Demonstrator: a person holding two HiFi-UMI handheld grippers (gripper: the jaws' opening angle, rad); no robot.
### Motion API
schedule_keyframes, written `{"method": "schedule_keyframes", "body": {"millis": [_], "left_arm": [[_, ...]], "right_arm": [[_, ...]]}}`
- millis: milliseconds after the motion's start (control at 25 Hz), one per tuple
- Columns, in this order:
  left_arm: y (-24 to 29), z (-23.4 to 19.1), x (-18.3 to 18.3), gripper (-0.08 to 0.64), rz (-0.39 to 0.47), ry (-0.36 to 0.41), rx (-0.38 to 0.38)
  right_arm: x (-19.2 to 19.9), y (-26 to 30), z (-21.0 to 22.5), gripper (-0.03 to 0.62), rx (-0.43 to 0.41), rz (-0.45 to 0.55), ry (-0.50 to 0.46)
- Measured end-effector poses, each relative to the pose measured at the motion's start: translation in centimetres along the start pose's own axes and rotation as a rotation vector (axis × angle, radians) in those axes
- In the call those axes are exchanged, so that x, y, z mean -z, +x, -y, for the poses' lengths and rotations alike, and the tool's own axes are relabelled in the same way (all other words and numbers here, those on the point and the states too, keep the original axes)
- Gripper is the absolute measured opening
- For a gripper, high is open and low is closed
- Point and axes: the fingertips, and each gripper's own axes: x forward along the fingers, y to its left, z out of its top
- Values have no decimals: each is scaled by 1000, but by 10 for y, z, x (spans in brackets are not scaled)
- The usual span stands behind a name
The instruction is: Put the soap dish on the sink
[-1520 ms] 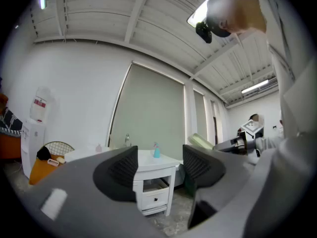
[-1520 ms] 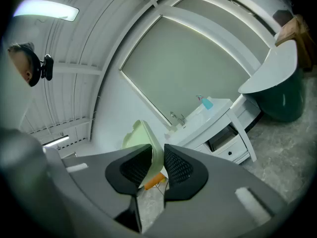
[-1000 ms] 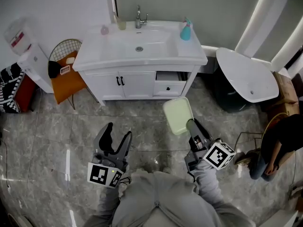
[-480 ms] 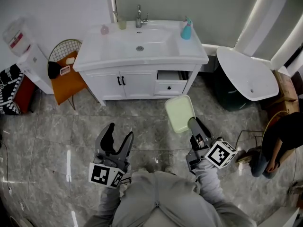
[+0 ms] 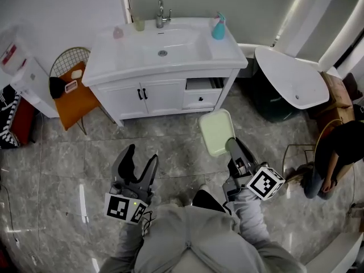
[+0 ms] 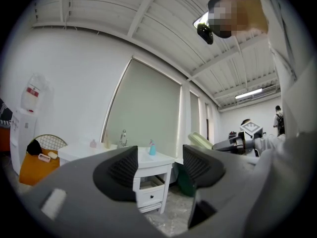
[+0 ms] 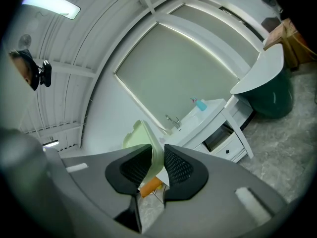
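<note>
Orange-seated wire chair (image 5: 73, 95) sits at the far left, just beside the white vanity counter (image 5: 114, 64) with its moulded sink basin (image 5: 176, 38). On that counter there's a chrome faucet (image 5: 161, 15) at the back and a teal soap bottle (image 5: 218, 28) at the right end, and the small drawer (image 5: 200, 92) under it hangs open. Down over the grey marble floor (image 5: 68, 152), the left tool (image 5: 141, 157) has its jaws spread wide with nothing between them. Further right, the right tool (image 5: 231, 147) is clamped tight on the edge of the pale green rectangular plastic soap dish (image 5: 216, 132). So the dish is up in the air in front of the vanity, well short of the sink, and tilted. A white oval tub (image 5: 290, 81) stands off to the right.
</note>
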Motion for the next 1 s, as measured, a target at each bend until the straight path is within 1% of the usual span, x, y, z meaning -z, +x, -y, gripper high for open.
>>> {"method": "schedule_keyframes", "body": {"millis": [120,240,440,600,760,920,1000], "left_arm": [[9,-4,2,322,-2,-6,13],[23,-10,4,322,2,-7,18],[58,-27,9,322,-1,-3,3],[103,-38,11,322,8,3,-14],[156,-46,8,322,11,13,-36],[205,-48,7,322,13,25,-53],[225,-48,6,322,14,28,-61]], "right_arm": [[-3,5,5,80,18,6,1],[-10,17,9,80,13,11,-9],[-28,51,27,80,10,21,-10],[-53,86,54,80,11,20,-9],[-83,131,74,80,-31,-3,-15],[-109,162,106,80,-14,-25,-14],[-119,177,117,80,-32,-32,-4]]}}
